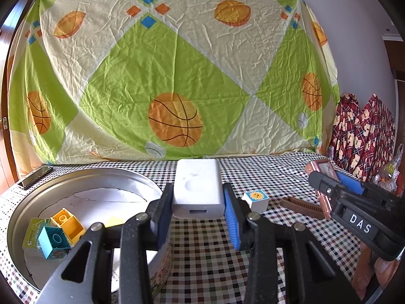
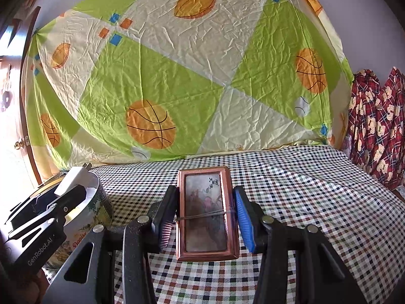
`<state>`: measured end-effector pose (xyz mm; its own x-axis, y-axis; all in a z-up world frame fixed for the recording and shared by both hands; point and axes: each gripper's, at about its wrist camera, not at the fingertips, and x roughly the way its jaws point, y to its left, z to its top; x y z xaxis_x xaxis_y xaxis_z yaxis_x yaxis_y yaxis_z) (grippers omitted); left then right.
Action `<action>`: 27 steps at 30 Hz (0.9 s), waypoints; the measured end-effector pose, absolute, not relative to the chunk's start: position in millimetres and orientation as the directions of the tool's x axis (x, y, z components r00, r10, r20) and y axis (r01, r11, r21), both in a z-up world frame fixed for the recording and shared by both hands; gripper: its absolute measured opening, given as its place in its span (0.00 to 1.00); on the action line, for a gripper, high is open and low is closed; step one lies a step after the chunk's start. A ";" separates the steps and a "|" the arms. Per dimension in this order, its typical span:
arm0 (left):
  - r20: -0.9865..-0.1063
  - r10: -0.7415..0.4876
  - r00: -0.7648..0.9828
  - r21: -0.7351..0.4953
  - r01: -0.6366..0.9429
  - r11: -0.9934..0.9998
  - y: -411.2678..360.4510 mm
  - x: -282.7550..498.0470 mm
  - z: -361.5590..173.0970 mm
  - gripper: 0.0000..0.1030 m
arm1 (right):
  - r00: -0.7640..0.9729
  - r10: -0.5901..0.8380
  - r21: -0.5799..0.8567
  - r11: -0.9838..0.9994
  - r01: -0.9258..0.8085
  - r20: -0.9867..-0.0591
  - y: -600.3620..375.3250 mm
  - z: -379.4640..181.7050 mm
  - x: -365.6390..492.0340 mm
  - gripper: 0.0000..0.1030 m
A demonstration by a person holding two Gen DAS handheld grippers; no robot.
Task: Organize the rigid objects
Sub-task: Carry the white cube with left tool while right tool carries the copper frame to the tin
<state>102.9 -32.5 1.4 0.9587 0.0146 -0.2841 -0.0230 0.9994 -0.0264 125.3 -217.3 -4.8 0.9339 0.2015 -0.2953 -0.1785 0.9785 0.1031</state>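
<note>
Where checked cloth lies, smooth white charger point(image 1: 198, 192), round metal tin point(image 1: 30, 207).

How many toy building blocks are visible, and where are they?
3. A yellow block and a teal block lie inside the round tin; a white sun-face block sits on the checkered cloth. The grippers may hide others.

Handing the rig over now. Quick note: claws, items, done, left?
Left claw: shut on white charger, held beside the round tin.
Right claw: shut on copper-framed box, over the checked cloth.
Done: yellow block, blue block in tin.
Left: both held items, sun cube, brown comb.
</note>
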 end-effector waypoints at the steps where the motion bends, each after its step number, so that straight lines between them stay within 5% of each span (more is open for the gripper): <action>1: -0.283 0.015 0.959 -0.027 -0.023 0.999 -32.3 102.7 1.5 0.36 | 0.933 0.205 0.106 0.978 -0.181 -0.295 -216.8 -4.7 124.9 0.47; 27: -0.256 0.030 0.966 -0.077 -0.052 0.996 -12.8 87.6 3.9 0.36 | 0.930 0.265 0.098 0.964 -0.248 -0.255 -191.3 -1.1 111.8 0.47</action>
<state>87.6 -12.8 3.9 0.9661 0.0302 -0.2563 -0.0516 0.9957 -0.0775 111.8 -191.3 -1.1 0.9300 0.2649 -0.2549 -0.2478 0.9639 0.0977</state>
